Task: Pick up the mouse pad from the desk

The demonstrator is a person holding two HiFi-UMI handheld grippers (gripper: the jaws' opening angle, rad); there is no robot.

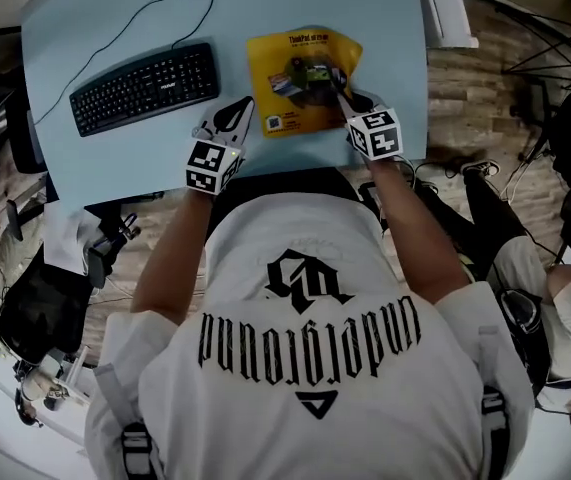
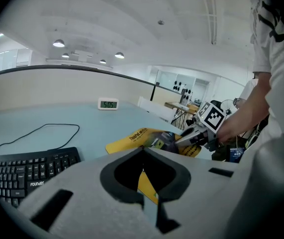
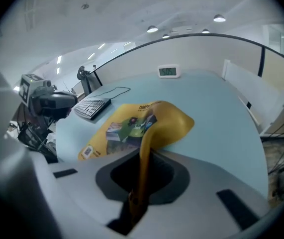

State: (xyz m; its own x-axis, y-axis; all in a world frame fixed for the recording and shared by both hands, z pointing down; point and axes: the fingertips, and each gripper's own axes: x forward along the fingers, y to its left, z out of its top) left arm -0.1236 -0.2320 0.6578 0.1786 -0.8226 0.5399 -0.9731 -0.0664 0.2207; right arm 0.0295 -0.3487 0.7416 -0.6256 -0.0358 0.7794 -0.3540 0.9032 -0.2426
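Right gripper [image 3: 136, 199] clamped on mouse pad's [image 3: 132, 128] near right edge, pad curling up ahead-left of it; left gripper [image 1: 235, 118], jaws narrow, just beside pad's left corner.

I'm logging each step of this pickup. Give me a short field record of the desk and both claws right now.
mouse pad: yellow, printed, right edge curled up, rest on the desk
right claw: shut on that raised edge
left claw: by the mouse pad's left edge, jaws nearly together, hold unclear
keyboard: black, left of the mouse pad
clock: far side of the desk
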